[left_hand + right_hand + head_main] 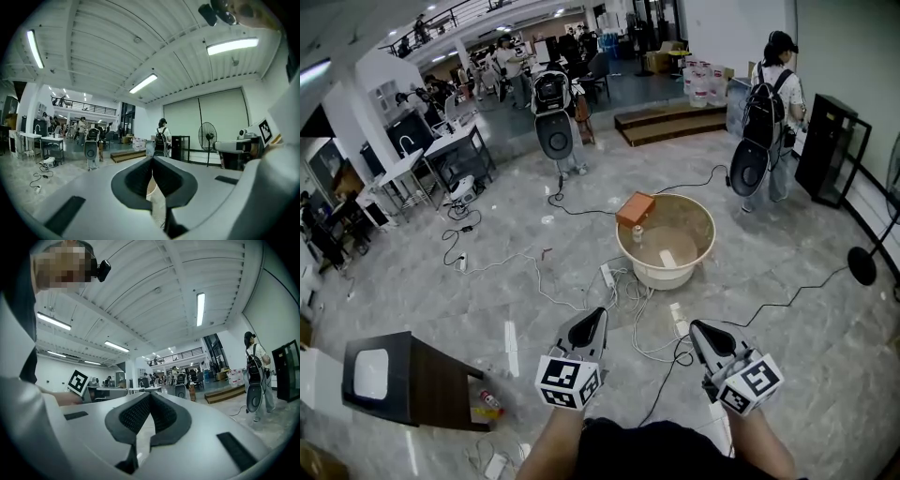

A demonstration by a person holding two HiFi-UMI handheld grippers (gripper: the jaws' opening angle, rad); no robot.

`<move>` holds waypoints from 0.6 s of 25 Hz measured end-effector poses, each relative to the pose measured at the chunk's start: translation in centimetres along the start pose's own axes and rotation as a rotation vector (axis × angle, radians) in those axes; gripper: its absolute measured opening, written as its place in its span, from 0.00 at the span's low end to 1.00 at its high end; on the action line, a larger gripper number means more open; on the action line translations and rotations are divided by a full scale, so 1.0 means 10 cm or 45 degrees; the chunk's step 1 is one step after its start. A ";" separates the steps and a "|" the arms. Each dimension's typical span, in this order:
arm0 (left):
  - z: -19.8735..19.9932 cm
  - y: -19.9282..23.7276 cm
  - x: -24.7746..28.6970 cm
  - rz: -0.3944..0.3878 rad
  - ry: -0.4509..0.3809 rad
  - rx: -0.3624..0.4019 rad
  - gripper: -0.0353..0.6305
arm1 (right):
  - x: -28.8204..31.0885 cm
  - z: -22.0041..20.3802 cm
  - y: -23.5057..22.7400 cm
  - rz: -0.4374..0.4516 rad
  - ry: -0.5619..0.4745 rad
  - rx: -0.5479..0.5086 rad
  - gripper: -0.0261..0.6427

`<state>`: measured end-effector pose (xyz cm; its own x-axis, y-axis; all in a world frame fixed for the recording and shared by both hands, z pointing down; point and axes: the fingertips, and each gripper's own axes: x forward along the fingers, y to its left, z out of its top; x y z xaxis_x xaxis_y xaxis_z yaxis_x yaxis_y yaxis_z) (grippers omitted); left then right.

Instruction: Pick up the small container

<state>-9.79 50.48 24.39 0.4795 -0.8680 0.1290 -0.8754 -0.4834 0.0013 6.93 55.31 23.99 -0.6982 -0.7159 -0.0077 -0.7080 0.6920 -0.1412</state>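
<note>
Head view: left gripper [597,317] and right gripper [697,330] are held low, well short of the tub [698,217] at 12 o'clock. The small container [637,232] is seen inside it, beside the orange box [635,208], with cables [642,314] strewn between. Left gripper view: jaws closed, nothing held. Right gripper view: likewise closed and empty, presumably until the approach is made.

I see the small container [637,233] standing upright inside the round beige tub [698,225], close to its left wall and just below the orange box [635,208] on the rim. It looks pale, perhaps translucent; finer detail escapes me.
</note>
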 end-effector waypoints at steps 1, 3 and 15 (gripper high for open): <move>-0.02 -0.08 0.03 -0.003 -0.004 -0.009 0.08 | -0.06 -0.03 -0.04 0.001 0.004 0.010 0.06; -0.05 -0.21 0.07 -0.011 -0.002 -0.026 0.08 | -0.15 -0.08 -0.11 0.002 0.013 0.028 0.06; -0.07 -0.54 0.46 -0.213 -0.021 0.058 0.07 | -0.13 -0.15 -0.41 -0.013 0.024 0.042 0.06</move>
<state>-2.91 49.22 25.70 0.6198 -0.7764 0.1146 -0.7796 -0.6258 -0.0234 10.56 53.53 26.11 -0.6930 -0.7208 0.0125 -0.7114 0.6809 -0.1739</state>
